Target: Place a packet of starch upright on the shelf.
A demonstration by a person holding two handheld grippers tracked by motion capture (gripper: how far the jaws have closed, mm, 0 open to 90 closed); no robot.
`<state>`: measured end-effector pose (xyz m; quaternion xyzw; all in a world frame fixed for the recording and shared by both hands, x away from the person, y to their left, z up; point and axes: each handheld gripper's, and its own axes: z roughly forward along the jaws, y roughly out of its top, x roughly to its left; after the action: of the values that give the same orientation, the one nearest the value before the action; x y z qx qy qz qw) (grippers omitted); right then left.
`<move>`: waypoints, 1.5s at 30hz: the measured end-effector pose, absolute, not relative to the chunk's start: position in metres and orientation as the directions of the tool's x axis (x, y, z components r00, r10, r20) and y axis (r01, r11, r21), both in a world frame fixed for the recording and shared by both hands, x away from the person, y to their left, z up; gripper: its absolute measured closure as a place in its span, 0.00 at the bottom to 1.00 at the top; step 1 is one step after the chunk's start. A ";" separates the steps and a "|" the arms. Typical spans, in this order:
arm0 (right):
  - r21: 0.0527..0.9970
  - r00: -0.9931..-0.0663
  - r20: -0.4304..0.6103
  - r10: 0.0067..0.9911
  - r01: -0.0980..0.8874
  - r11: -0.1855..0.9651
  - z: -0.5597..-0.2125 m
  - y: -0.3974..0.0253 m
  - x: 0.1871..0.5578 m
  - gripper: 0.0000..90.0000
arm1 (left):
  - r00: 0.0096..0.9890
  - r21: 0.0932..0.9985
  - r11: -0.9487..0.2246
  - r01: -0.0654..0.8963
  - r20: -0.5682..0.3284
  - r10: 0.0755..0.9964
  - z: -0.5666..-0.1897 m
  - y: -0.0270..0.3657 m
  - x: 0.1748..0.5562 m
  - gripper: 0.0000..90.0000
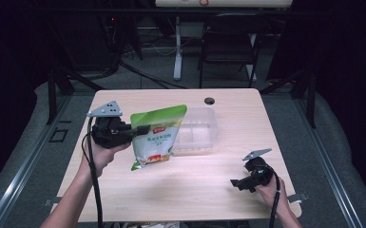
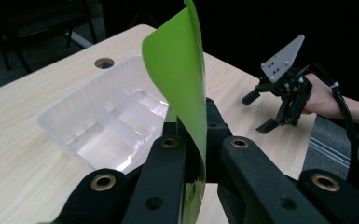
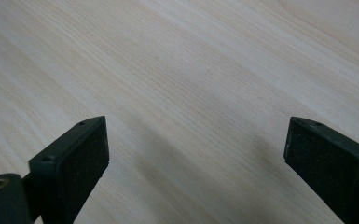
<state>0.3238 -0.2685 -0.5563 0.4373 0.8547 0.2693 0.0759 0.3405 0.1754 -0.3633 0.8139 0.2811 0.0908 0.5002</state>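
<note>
Left tongs: held in the person's left hand, raised off the pale wooden surface; jaws clamped on the upper edge of the green-and-white plastic food pouch. In the left gripper view the pouch's green top runs up between the two black jaws, pinched there.
Pouch: hangs from the left tongs, tilted, its lower corner close to the surface; whether it touches cannot be told. Green band along top and bottom, white panel with a red label and printed text too small to read.
Clear tray: a transparent rectangular plastic container with inner dividers, just beyond the left tongs and partly behind the pouch in the high view. In the left gripper view it lies ahead and to the left of the jaws, standing on the surface, compartments bare.
Right tongs: held in the person's right hand, low over the near right part of the surface, well apart from the pouch and tray; jaws spread wide, nothing between them. The right gripper view shows both black pads above bare wood grain.
Grey plates: a three-cornered grey plate sits on top of each pair of tongs.
Round hole: a dark grommet hole in the surface, beyond the tray.
Background: a black chair and a white desk leg stand past the far edge.
</note>
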 end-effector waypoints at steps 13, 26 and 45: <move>0.526 -0.607 0.108 0.787 0.707 0.473 -0.556 -0.269 0.324 0.07 | 0.807 0.873 -0.331 0.357 -0.110 0.580 -0.350 0.167 0.369 1.00; 0.526 -0.608 0.108 0.787 0.706 0.473 -0.556 -0.269 0.324 0.07 | 0.783 0.881 -0.296 0.370 -0.124 0.609 -0.345 0.163 0.393 1.00; 0.532 -0.605 0.113 0.788 0.707 0.466 -0.556 -0.269 0.324 0.07 | 0.738 0.890 -0.260 0.374 -0.116 0.664 -0.347 0.156 0.414 1.00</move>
<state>0.3239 -0.2690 -0.5564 0.4383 0.8528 0.2738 0.0744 0.4139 0.1560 -0.3470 0.7809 0.3326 0.1423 0.5093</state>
